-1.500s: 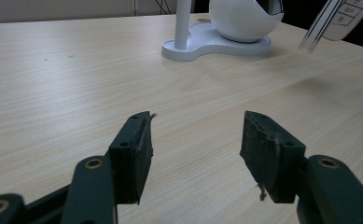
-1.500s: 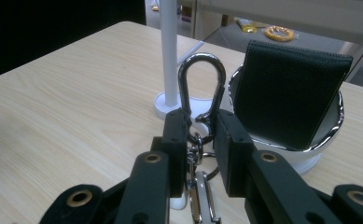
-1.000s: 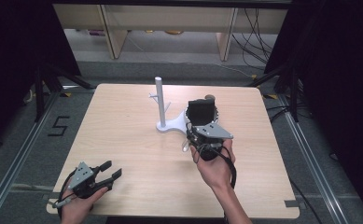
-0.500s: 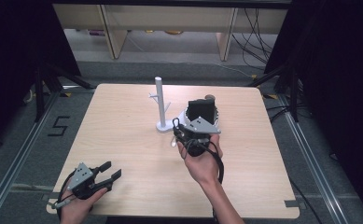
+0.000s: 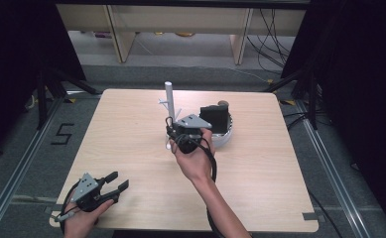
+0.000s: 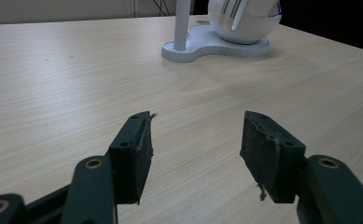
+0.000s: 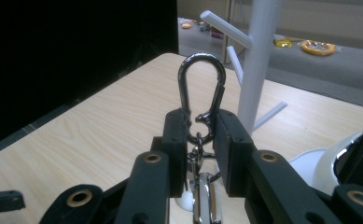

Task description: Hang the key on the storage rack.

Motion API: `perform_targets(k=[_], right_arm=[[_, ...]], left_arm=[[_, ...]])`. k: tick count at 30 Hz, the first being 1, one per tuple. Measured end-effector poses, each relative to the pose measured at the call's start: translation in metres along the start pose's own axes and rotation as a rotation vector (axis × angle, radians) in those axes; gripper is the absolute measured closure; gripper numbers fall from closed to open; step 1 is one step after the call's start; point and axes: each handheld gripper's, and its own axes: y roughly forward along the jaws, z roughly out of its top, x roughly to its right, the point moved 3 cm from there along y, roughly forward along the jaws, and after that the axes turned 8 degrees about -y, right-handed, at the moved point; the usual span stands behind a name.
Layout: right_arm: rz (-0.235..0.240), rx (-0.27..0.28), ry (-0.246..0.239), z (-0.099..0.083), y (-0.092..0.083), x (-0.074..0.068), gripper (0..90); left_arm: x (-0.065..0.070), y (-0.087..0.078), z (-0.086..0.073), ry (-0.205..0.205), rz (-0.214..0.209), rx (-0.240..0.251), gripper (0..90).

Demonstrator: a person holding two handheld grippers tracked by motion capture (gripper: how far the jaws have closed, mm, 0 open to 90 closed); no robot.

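A silver carabiner with a chain below it stands upright between the pads of my right gripper, which is shut on it. Just behind and to its right rises the white peg stand with short pegs sticking out. From above, the right gripper is at the foot of the stand, in front of its post. My left gripper rests near the table's front left corner, its jaws open with nothing between them.
A white bowl holding a black object sits on the stand's base, right of the post. The bowl and stand base lie far ahead of the left gripper. Dark frames and shelves surround the table.
My right gripper has moved left from in front of the bowl to the foot of the stand's post, carabiner still held. The left gripper has stayed put.
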Motion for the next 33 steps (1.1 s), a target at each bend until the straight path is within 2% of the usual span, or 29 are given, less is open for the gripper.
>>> perform_targets(k=[2,5,7,8,12,16,17,18,20,23,28,30,32,33], right_arm=[[-0.034,0.002,-0.044,0.006,0.008,-0.002,75.9],[-0.077,-0.02,-0.072,0.014,0.017,-0.007,75.9],[-0.122,-0.016,-0.078,0.018,0.025,-0.009,75.9],[-0.12,-0.031,-0.078,0.02,0.028,-0.01,76.0],[-0.164,-0.039,-0.095,0.026,0.038,-0.012,76.0],[-0.18,-0.039,-0.11,0.031,0.044,-0.013,75.9],[-0.189,-0.034,-0.109,0.032,0.045,-0.012,75.9],[-0.19,-0.028,-0.085,0.033,0.047,-0.013,75.9],[-0.197,-0.03,-0.104,0.033,0.048,-0.012,75.9],[-0.195,-0.041,-0.088,0.035,0.05,-0.012,75.9],[-0.219,-0.029,-0.095,0.036,0.054,-0.011,75.9],[-0.213,-0.046,-0.081,0.037,0.054,-0.011,75.9],[-0.213,-0.027,-0.086,0.037,0.057,-0.01,75.9],[-0.218,-0.036,-0.086,0.038,0.057,-0.009,75.9]], left_arm=[[0.0,0.0,0.0,-0.001,-0.006,0.008,42.8],[-0.001,-0.001,0.0,0.0,0.001,0.004,42.8],[-0.001,-0.001,0.0,-0.006,-0.001,0.007,42.8],[-0.001,-0.002,0.0,-0.007,-0.001,0.008,42.8],[-0.002,-0.001,0.0,-0.011,-0.012,0.018,42.8],[-0.002,-0.002,0.0,-0.006,-0.003,0.007,42.8],[-0.002,-0.002,0.0,-0.005,-0.002,0.007,42.8],[-0.002,-0.002,0.0,-0.005,-0.002,0.007,42.8],[-0.002,-0.002,0.0,-0.006,-0.002,0.006,42.8],[-0.002,-0.002,0.0,-0.007,-0.002,0.005,42.8],[-0.002,-0.002,0.0,-0.005,-0.002,0.006,42.8],[-0.002,-0.002,0.0,-0.011,-0.004,0.006,42.8],[-0.002,-0.002,0.0,-0.007,-0.006,0.004,42.8],[-0.002,-0.001,0.0,-0.01,-0.016,0.015,42.8]])
